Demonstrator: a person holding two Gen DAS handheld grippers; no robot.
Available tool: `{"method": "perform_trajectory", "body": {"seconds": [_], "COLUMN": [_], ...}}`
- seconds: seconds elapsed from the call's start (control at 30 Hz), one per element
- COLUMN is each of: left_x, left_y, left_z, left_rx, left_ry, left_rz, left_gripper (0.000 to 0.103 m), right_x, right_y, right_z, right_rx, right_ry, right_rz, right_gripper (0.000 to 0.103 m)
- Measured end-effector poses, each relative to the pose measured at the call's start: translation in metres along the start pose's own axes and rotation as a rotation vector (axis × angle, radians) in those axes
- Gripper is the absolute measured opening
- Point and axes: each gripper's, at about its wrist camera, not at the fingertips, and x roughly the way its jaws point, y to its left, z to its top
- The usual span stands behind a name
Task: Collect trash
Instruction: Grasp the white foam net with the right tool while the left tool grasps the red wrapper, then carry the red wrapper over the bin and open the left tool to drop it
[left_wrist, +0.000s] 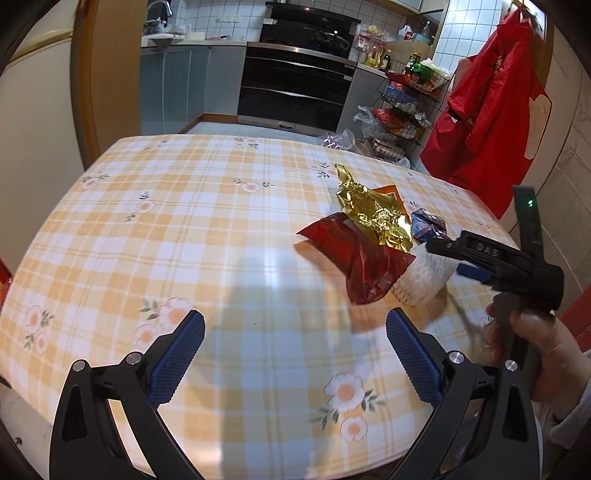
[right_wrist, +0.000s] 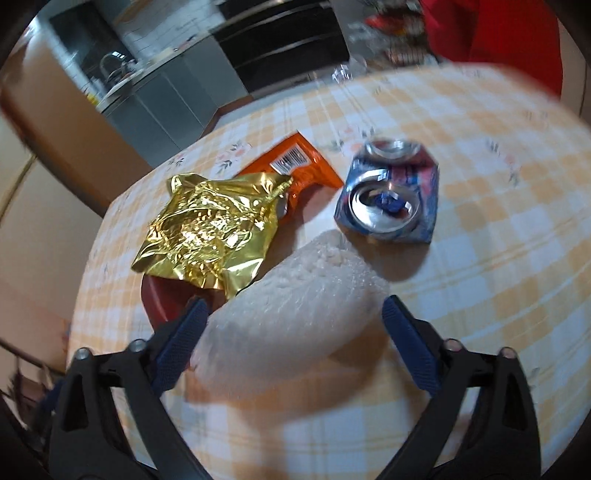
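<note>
Left wrist view: the left gripper (left_wrist: 295, 354) hovers over a bare stretch of the checked tablecloth (left_wrist: 184, 229), jaws spread wide with nothing between them. The trash sits in one cluster beyond it and toward the right gripper (left_wrist: 448, 258); taking the white foam net (left_wrist: 421, 284) as landmark, the red wrapper (left_wrist: 354, 262) lies just beside it on the left, the gold foil wrapper (left_wrist: 373, 214) behind it overlapping the red one, and the crushed can (left_wrist: 428, 225) behind it to the right. A hand (left_wrist: 532, 350) carries the right gripper, whose upper finger reaches across the top of the foam net; whether it touches cannot be told from here. Right wrist view: the right gripper (right_wrist: 291, 332) straddles the foam net (right_wrist: 291, 314), jaws spread. The left pad (right_wrist: 184, 332) sits at the net's edge; the right pad stands apart from it, so nothing is pinched yet. The gold foil wrapper (right_wrist: 207, 225) lies beyond the net to the left over the red wrapper (right_wrist: 162, 299), the orange packet (right_wrist: 295, 166) farther back, the crushed can (right_wrist: 391, 199) beyond to the right. Assessment: the step in hand appears to be taking the foam net. It looks soft and compressible, so the jaws should centre on its width, descend past its upper curve and close gently, keeping the left pad clear of the red wrapper's corner.
</note>
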Motion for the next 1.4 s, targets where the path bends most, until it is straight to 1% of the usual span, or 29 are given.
{"method": "perform_trajectory", "body": {"seconds": [0.07,0.13,0.17,0.2,0.23,0.33,0.43,0.47,0.6,0.67,0.83,0.9,0.93,0.97,1.0,1.03,1.07,1.1,1.17,1.4], "left_x": [0.010,0.019,0.023,0.028,0.031,0.042,0.058,0.065,0.087,0.096,0.118,0.126,0.130,0.131,0.130,0.126,0.123,0.120,0.110,0.061], "left_y": [-0.002,-0.004,-0.006,-0.010,-0.013,-0.023,-0.029,-0.031,-0.035,-0.037,-0.050,-0.052,-0.052,-0.052,-0.051,-0.052,-0.053,-0.054,-0.053,-0.046], "left_z": [0.002,0.001,0.001,0.001,0.002,0.007,0.017,0.021,0.037,0.043,0.054,0.054,0.053,0.052,0.051,0.049,0.047,0.046,0.042,0.032], "left_rx": [-0.018,-0.032,-0.034,-0.032,-0.028,-0.026,-0.068,-0.096,-0.169,-0.180,-0.160,-0.144,-0.137,-0.137,-0.137,-0.122,-0.104,-0.088,-0.068,-0.012], "left_ry": [0.007,0.019,0.025,0.031,0.031,0.032,0.043,0.047,0.054,0.058,0.080,0.097,0.114,0.122,0.122,0.120,0.120,0.124,0.134,0.099], "left_rz": [-0.018,-0.034,-0.040,-0.046,-0.045,-0.057,-0.081,-0.091,-0.093,-0.084,-0.052,-0.050,-0.044,-0.052,-0.059,-0.058,-0.046,-0.042,-0.063,-0.045], "left_gripper": [0.094,0.093,0.091,0.091,0.090,0.088,0.082,0.079,0.071,0.067,0.063,0.055,0.045,0.037,0.031,0.021,0.019,0.018,0.014,0.013], "right_x": [0.004,0.004,0.002,-0.001,-0.004,-0.018,-0.029,-0.034,-0.048,-0.053,-0.065,-0.069,-0.070,-0.073,-0.075,-0.078,-0.080,-0.083,-0.088,-0.109], "right_y": [-0.002,-0.004,-0.004,-0.007,-0.009,-0.014,-0.020,-0.024,-0.033,-0.040,-0.054,-0.059,-0.060,-0.062,-0.062,-0.062,-0.062,-0.062,-0.062,-0.053], "right_z": [-0.001,-0.003,-0.004,-0.006,-0.007,-0.013,-0.016,-0.018,-0.022,-0.023,-0.023,-0.025,-0.025,-0.026,-0.027,-0.027,-0.027,-0.028,-0.030,-0.041], "right_rx": [0.012,-0.011,-0.025,-0.034,-0.039,-0.080,-0.101,-0.105,-0.123,-0.130,-0.116,-0.112,-0.110,-0.109,-0.111,-0.115,-0.118,-0.121,-0.121,-0.132], "right_ry": [0.006,-0.005,-0.009,-0.018,-0.026,-0.060,-0.086,-0.098,-0.121,-0.129,-0.139,-0.140,-0.141,-0.142,-0.145,-0.149,-0.152,-0.155,-0.159,-0.170], "right_rz": [0.010,0.013,0.013,0.026,0.038,0.039,0.036,0.030,0.013,0.003,-0.007,-0.011,-0.011,-0.011,-0.013,-0.014,-0.016,-0.016,-0.010,0.005], "right_gripper": [0.084,0.072,0.068,0.059,0.052,0.043,0.040,0.040,0.040,0.040,0.040,0.040,0.040,0.040,0.040,0.040,0.040,0.040,0.040,0.040]}}
